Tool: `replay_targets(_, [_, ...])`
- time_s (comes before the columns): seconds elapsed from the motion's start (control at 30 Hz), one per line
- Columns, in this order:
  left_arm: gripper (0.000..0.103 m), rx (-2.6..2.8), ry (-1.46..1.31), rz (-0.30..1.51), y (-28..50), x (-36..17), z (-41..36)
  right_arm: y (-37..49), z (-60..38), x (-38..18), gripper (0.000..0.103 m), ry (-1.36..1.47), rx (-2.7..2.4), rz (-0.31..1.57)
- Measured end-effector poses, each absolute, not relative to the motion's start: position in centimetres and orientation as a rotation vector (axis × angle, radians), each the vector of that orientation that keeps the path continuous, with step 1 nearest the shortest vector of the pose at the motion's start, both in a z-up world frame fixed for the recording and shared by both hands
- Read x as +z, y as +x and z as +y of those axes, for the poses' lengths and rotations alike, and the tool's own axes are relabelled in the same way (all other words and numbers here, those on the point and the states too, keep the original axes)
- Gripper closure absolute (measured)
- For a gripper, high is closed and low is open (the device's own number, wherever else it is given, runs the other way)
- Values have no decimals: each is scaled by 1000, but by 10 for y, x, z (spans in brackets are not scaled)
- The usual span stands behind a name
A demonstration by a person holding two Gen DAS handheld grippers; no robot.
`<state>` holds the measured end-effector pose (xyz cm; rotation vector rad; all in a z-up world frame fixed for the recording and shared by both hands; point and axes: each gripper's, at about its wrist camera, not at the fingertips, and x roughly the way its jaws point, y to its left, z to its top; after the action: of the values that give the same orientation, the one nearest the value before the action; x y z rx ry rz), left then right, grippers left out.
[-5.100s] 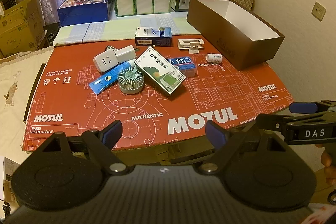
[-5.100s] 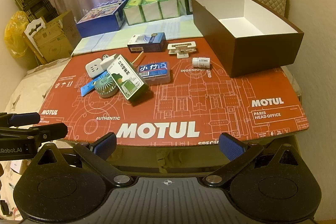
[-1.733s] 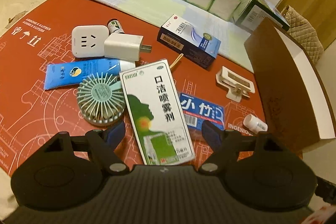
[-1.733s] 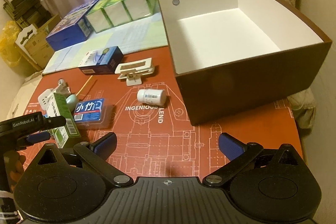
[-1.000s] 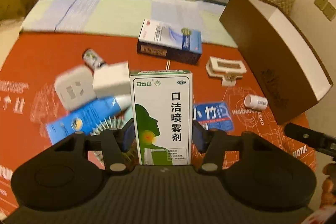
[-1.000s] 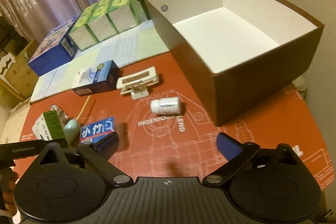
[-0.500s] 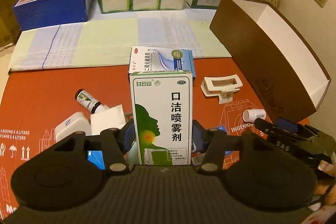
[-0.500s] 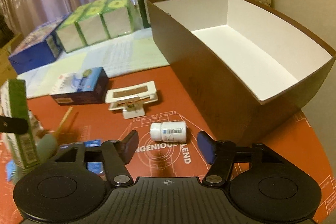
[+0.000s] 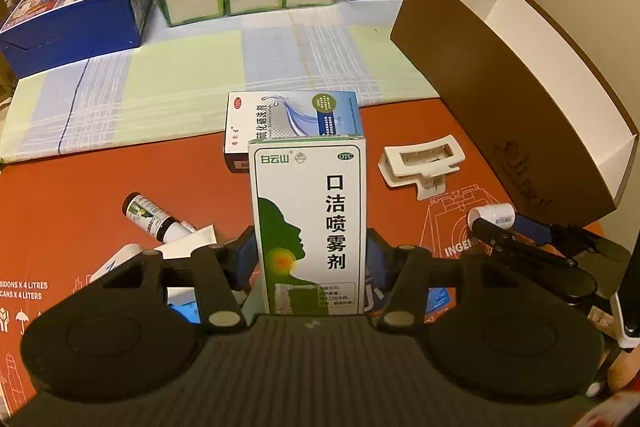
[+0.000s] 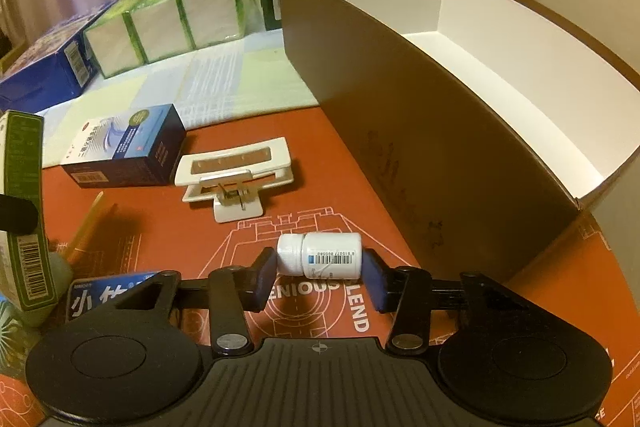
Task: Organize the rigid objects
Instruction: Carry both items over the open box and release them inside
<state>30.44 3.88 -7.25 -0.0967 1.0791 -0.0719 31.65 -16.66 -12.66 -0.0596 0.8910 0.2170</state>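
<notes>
Right gripper has just closed onto white pill bottle (lying on red mat, near brown box). Left gripper, half-open, clamps green-and-white spray box, lifted since earlier.

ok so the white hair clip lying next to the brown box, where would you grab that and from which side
Probably across the long rectangular frame of the white hair clip, coming from above with the fingers over its two long edges. It lies flat on the red mat, frame wide and shallow, with its lever tab sticking out towards the camera, too small and springy to pinch safely. Its sides are clear of the dark blue box and the brown box.
</notes>
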Motion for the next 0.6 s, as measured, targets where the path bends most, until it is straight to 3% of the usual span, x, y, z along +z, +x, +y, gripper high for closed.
replay_targets(0.6, [52,-150,-63,993,290,-43,19,288,-170,-57,60,25,317,824])
